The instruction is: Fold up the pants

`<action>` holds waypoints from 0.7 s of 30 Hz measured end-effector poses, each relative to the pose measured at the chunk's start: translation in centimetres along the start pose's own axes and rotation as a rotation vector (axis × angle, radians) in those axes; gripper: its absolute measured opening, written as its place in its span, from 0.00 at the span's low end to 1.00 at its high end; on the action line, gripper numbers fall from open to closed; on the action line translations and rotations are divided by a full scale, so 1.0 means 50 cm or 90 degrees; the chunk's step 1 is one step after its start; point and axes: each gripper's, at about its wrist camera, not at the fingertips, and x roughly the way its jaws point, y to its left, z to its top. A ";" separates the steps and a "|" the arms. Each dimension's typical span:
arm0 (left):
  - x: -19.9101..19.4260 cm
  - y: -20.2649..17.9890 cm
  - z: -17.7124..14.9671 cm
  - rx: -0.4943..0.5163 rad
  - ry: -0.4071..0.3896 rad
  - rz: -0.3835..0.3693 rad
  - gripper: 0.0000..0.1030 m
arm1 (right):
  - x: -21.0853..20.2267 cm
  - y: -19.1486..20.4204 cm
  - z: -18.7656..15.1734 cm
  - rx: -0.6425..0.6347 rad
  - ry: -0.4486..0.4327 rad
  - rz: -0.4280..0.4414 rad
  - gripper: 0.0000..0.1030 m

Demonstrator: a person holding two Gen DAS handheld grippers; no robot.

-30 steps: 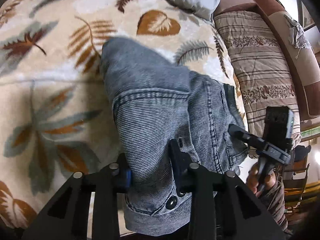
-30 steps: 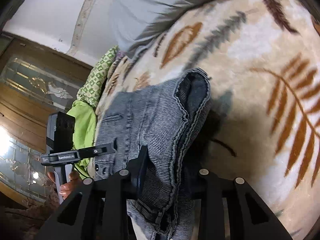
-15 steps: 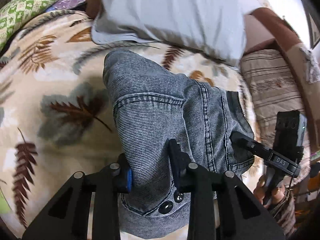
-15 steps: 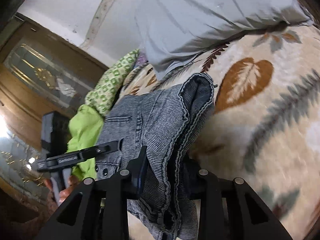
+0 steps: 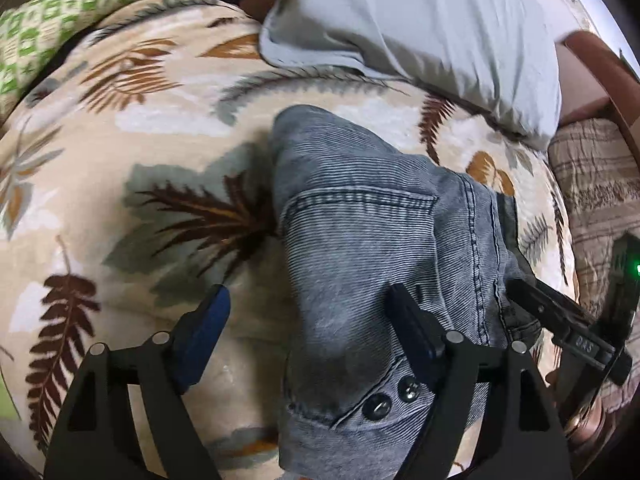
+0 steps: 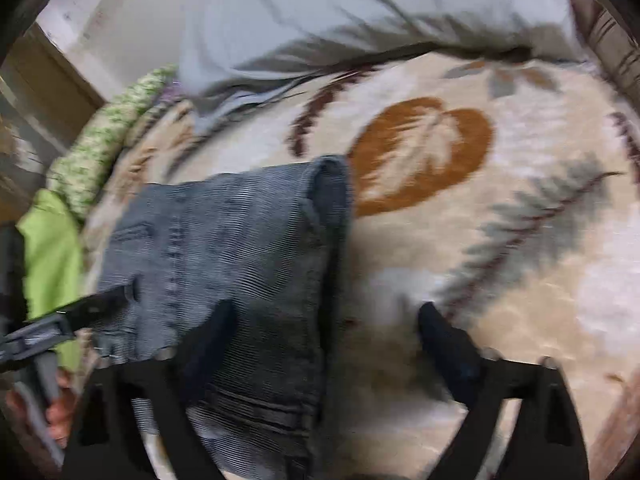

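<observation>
The grey-blue jeans [image 5: 372,248] lie folded into a thick bundle on the leaf-patterned blanket [image 5: 132,168]. My left gripper [image 5: 316,320] is open, its jaws spread wide over the bundle's left edge, holding nothing. My right gripper [image 6: 324,332] is open too, jaws wide over the bundle's right edge; the jeans [image 6: 232,248] lie under its left finger. The right gripper also shows at the right of the left wrist view [image 5: 560,320], and the left gripper at the left of the right wrist view [image 6: 68,320].
A grey pillow [image 5: 420,20] lies at the far end of the bed. A green patterned pillow [image 5: 52,12] and bright green cloth [image 6: 52,248] sit at the left. A striped cushion [image 5: 600,184] is on the right.
Both grippers have opened and let go of the jeans. The bundle now rests on the blanket, farther toward the pillow than a second ago.
</observation>
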 end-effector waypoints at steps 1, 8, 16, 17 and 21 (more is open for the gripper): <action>-0.002 0.004 -0.004 -0.008 0.002 0.003 0.80 | 0.000 0.000 -0.003 -0.010 0.003 -0.017 1.00; -0.038 0.012 -0.048 -0.042 -0.067 0.025 0.80 | 0.022 -0.046 -0.050 0.057 0.034 0.026 0.99; -0.065 0.015 -0.089 -0.085 -0.104 0.057 0.80 | 0.009 -0.029 -0.088 0.010 -0.009 -0.007 0.99; -0.074 0.008 -0.093 -0.074 -0.114 0.078 0.80 | 0.006 -0.025 -0.085 0.008 -0.007 -0.020 0.99; -0.116 -0.030 -0.118 0.008 -0.164 0.219 0.80 | -0.058 0.001 -0.093 -0.012 -0.039 -0.085 0.99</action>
